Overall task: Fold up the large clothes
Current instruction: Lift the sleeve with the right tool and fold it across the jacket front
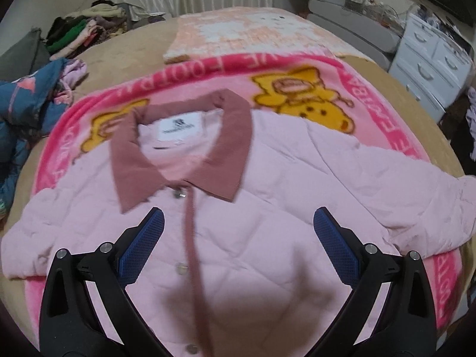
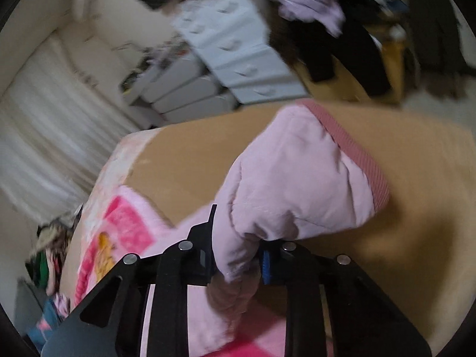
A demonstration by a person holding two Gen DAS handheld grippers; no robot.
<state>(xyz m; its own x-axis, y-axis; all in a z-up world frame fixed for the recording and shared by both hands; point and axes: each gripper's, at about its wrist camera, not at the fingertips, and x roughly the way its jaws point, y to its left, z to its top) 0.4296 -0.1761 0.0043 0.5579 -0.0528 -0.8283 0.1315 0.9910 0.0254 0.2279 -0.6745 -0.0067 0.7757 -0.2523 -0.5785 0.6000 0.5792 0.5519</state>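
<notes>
On the bed (image 1: 125,56), atop a pink fleece blanket (image 1: 300,74) with cartoon bears, lies the pink quilted jacket (image 1: 267,178), front up, buttoned, sleeves spread to either side. Placed flat like this so the sleeves can fold inward first, I'd judge. Left gripper (image 1: 238,244) hovers over the jacket's chest just below the collar (image 1: 229,160), jaws spread wide, blue textured pads (image 1: 142,247) gripping nothing. Right gripper (image 2: 238,261) is clenched on the right sleeve (image 2: 297,178) near the cuff (image 2: 357,154), fabric bunched between its jaws, sleeve end lifted off the tan bedsheet (image 2: 416,193). Likely the start of folding that sleeve across the jacket's body. Jacket is puffy, diamond-stitched, soft and matte; collar and cuff are darker rose ribbed corduroy-like trim; snap buttons (image 1: 180,193) down the placket look metallic. Padding should hold creases poorly.
</notes>
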